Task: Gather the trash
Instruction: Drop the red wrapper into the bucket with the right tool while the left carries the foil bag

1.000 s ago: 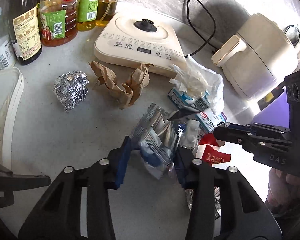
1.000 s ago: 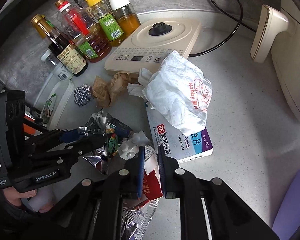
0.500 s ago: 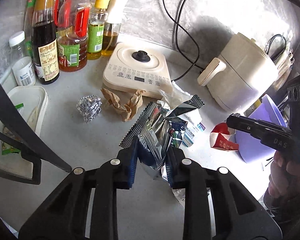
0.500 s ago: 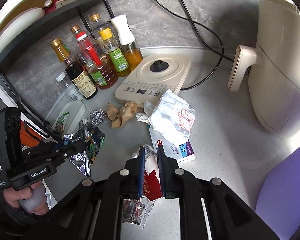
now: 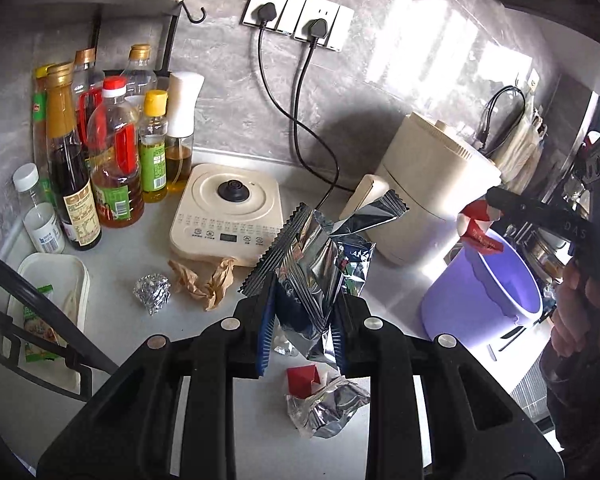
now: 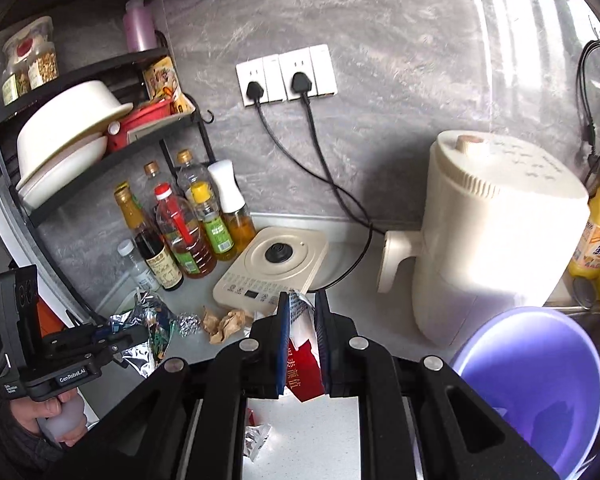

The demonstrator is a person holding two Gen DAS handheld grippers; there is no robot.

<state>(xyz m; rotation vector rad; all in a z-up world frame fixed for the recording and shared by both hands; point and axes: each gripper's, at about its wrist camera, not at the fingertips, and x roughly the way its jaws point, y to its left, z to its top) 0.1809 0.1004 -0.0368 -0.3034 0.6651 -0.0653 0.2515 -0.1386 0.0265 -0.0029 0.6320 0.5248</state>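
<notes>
Both hand-held grippers have come up off the tabletop (image 5: 112,280) with their loads. Left hand-held gripper (image 5: 302,330): jaws have just been closing, now clamped on the silver foil wrappers (image 5: 320,256), which a second ago lay in the pile and now hang clear of it. Right hand-held gripper (image 6: 302,340): red-and-white packet (image 6: 304,372) pinched between the pads, lifted away from the pill box and crumpled tissue, now beside the purple bucket (image 6: 580,344). One foil wrapper and a red scrap (image 5: 300,378) left below.

I see silver foil snack wrappers (image 5: 316,276) bunched upright off the counter, a red-and-white packet (image 6: 304,364) hanging, crumpled brown paper (image 5: 208,284) beside a foil ball (image 5: 153,292), and the purple bin (image 6: 540,376) standing open.
</notes>
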